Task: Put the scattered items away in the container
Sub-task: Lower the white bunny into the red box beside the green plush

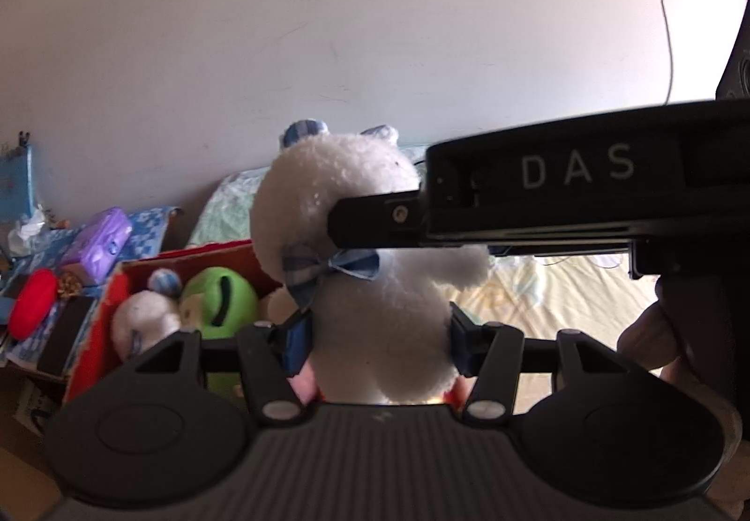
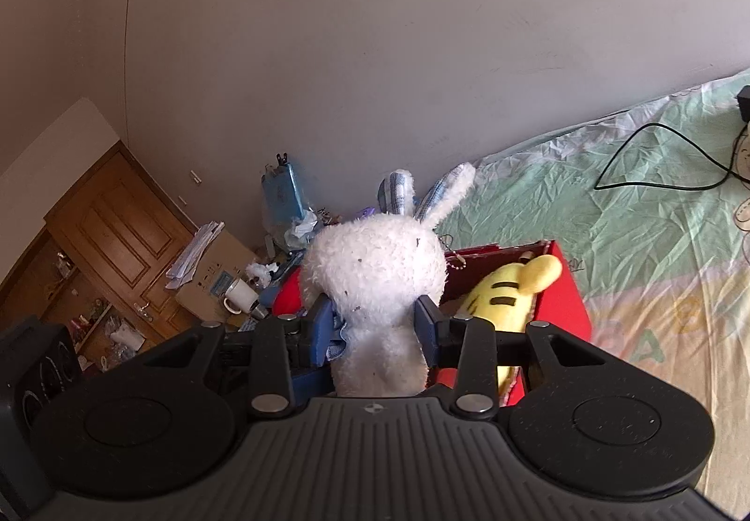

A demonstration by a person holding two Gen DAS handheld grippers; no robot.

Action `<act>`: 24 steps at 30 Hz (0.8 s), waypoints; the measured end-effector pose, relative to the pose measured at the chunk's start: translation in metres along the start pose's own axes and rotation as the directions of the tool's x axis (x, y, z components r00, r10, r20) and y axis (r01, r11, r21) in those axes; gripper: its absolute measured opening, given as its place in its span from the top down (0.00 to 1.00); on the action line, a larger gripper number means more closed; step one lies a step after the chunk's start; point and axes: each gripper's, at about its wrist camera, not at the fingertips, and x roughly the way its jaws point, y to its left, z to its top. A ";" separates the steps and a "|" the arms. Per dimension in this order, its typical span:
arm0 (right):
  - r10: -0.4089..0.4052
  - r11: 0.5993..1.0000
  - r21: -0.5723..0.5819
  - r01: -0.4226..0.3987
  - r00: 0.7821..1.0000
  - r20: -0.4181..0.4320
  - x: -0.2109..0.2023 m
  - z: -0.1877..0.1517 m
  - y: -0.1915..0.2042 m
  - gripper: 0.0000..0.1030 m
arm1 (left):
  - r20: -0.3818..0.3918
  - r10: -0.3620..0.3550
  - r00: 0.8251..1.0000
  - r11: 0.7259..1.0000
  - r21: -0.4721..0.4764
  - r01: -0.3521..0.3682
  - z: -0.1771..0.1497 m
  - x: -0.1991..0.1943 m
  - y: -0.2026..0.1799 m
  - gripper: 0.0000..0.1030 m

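Right now both tongs grip one white rabbit (image 1: 370,286): the left tongs (image 1: 375,336) are clamped on its body below the blue bow, and the right tongs (image 2: 375,324) are clamped on its neck, just under the head. It hangs upright, clear of the bed (image 2: 633,240), with the right tool crossing in front of its face in the left view.

Just beyond and below sits the red box (image 2: 565,301), the container. Inside it lie a small white plush (image 1: 140,319), a green toy (image 1: 220,301) and a yellow toy (image 2: 511,291), so free room looks tight.

To do this step well, I judge the rabbit should be carried over the box's open top, then lowered until its bottom rests on the toys inside before either pair of tongs lets go. Releasing one pair first, while the other steadies it, should keep the soft body from flopping over the rim. The long ears (image 2: 422,193) may snag on the wall of the box, so tip the head inward.

Farther off, clutter sits on a side surface (image 1: 145,221) by the wall, and a black cable (image 2: 656,160) lies on the bed.
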 end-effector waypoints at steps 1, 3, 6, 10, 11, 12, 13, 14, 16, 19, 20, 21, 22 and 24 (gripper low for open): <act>0.002 1.000 -0.010 -0.002 1.000 -0.003 0.006 -0.001 0.005 0.61 | 0.000 0.009 1.000 1.000 -0.003 -0.009 -0.002 0.000 0.004 0.45; 0.007 1.000 -0.026 -0.007 1.000 -0.009 0.017 -0.004 0.013 0.61 | -0.006 0.024 1.000 1.000 -0.007 -0.024 -0.005 0.001 0.012 0.45; 0.006 0.999 -0.048 -0.007 1.000 -0.023 0.032 -0.012 0.022 0.61 | -0.023 0.031 0.999 0.999 -0.019 -0.031 -0.011 0.004 0.027 0.45; 0.007 0.997 -0.075 -0.010 0.999 -0.036 0.050 -0.021 0.034 0.61 | -0.030 0.056 0.998 0.998 -0.012 -0.056 -0.020 0.007 0.049 0.46; 0.009 0.996 -0.084 -0.012 0.999 -0.036 0.054 -0.024 0.037 0.61 | -0.031 0.064 0.997 0.998 -0.010 -0.064 -0.022 0.007 0.054 0.46; 0.010 0.995 -0.096 -0.014 0.999 -0.036 0.059 -0.026 0.040 0.61 | -0.034 0.071 0.997 0.997 -0.010 -0.071 -0.024 0.007 0.059 0.46; 0.011 0.994 -0.112 -0.015 0.999 -0.035 0.064 -0.028 0.044 0.61 | -0.038 0.077 0.996 0.997 -0.012 -0.078 -0.025 0.008 0.065 0.46; 0.010 0.991 -0.132 -0.015 0.999 -0.035 0.069 -0.030 0.048 0.61 | -0.045 0.084 0.995 0.996 -0.013 -0.085 -0.027 0.008 0.071 0.46; 0.010 0.985 -0.173 -0.016 0.999 -0.038 0.079 -0.035 0.054 0.61 | -0.059 0.095 0.994 0.995 -0.017 -0.096 -0.031 0.010 0.082 0.46; 0.012 0.974 -0.224 -0.022 0.999 -0.043 0.094 -0.044 0.063 0.61 | -0.075 0.113 0.991 0.993 -0.024 -0.115 -0.037 0.015 0.098 0.47; 0.014 0.971 -0.238 -0.024 0.999 -0.044 0.098 -0.046 0.065 0.61 | -0.081 0.119 0.990 0.992 -0.026 -0.121 -0.038 0.017 0.102 0.47; 0.015 0.969 -0.247 -0.027 0.999 -0.047 0.103 -0.049 0.066 0.62 | -0.087 0.125 0.988 0.991 -0.029 -0.128 -0.040 0.018 0.106 0.47; 0.019 0.967 -0.253 -0.031 0.998 -0.052 0.107 -0.050 0.068 0.62 | -0.091 0.131 0.987 0.990 -0.032 -0.134 -0.042 0.019 0.111 0.47; 0.027 0.963 -0.265 -0.042 0.998 -0.061 0.116 -0.053 0.072 0.62 | -0.096 0.143 0.985 0.988 -0.041 -0.147 -0.045 0.020 0.118 0.47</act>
